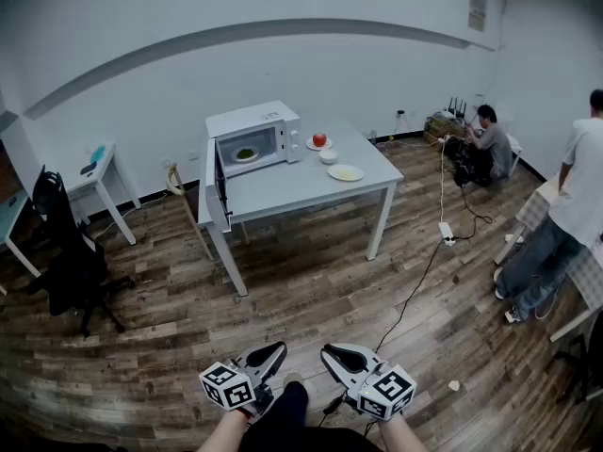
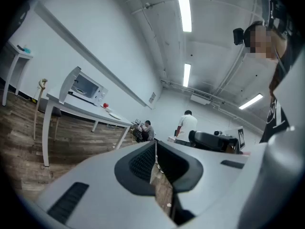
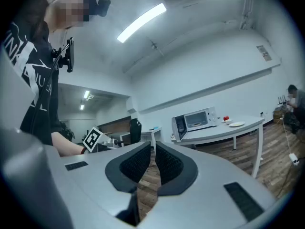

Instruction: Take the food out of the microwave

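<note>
Well short of the boxy white microwave [image 1: 268, 128], at the near edge of the head view, the left gripper [image 1: 274, 350] and the right gripper [image 1: 331, 352] are hovering side by side above the wood-plank floor [image 1: 311, 290], both lying level and touching nothing. The left gripper's dark ribbed fingers [image 2: 140, 163] are pressing together with nothing between them. The right gripper's fingers [image 3: 136, 163] are standing all but closed, with only a thin slit showing, and they too are pinching nothing. The microwave is sitting on a grey rectangular counter [image 1: 292, 196], and its door [image 1: 218, 185] is hanging wide open on the microwave's left side. Inside the microwave's lit cavity, a small white plate of green food [image 1: 246, 154] is resting untouched. Just right of the microwave, a round red fruit [image 1: 319, 139] is lying on a small white dish [image 1: 309, 145]. A white bowl [image 1: 329, 156] is sitting just in front of that dish, and a white plate of pale yellow food [image 1: 346, 172] is lying a little farther from the microwave. Well to the microwave's right, one person [image 1: 488, 139] is crouching near the wall and another [image 1: 570, 219] is standing. Well to its left, a black office chair [image 1: 71, 252] is standing on the floor.
</note>
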Available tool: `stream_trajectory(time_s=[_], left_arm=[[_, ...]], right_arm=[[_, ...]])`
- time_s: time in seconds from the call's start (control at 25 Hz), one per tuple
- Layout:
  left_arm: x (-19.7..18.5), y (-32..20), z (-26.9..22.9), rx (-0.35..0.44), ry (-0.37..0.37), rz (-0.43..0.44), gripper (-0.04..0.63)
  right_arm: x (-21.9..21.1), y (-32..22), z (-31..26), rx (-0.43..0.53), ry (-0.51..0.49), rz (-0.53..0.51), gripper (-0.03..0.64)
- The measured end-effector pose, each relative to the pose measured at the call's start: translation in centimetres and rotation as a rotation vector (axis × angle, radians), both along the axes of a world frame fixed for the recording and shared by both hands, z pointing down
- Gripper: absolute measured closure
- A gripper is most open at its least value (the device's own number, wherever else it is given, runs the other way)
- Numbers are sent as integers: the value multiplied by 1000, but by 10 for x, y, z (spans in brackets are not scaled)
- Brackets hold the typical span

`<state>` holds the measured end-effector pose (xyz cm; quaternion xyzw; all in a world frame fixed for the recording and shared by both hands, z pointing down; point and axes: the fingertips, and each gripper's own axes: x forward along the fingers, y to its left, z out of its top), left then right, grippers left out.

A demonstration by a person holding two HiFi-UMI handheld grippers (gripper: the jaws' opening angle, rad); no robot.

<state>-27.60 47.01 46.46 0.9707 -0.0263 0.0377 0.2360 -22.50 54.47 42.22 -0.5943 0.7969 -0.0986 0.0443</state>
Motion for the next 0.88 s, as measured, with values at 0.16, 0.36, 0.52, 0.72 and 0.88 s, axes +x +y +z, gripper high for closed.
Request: stream_trajectory(time_s=[0.16, 0.36, 0.52, 0.72, 0.88], left_arm=[[18, -21, 7, -20, 4, -4, 577], [44, -53, 10, -38, 19, 0, 577], [61, -82, 13, -53, 23, -4, 577], [74, -125, 13, -66, 30, -19, 577], [80, -152, 19, -85, 24, -25, 577]], right_arm=[[16, -19, 3, -15, 4, 8, 565], [38, -51, 15, -56, 4, 14, 564], [53, -85, 18, -73, 7, 9, 564], [65, -129, 16, -80, 0, 1, 563], [76, -155, 21, -98, -23, 9, 563]])
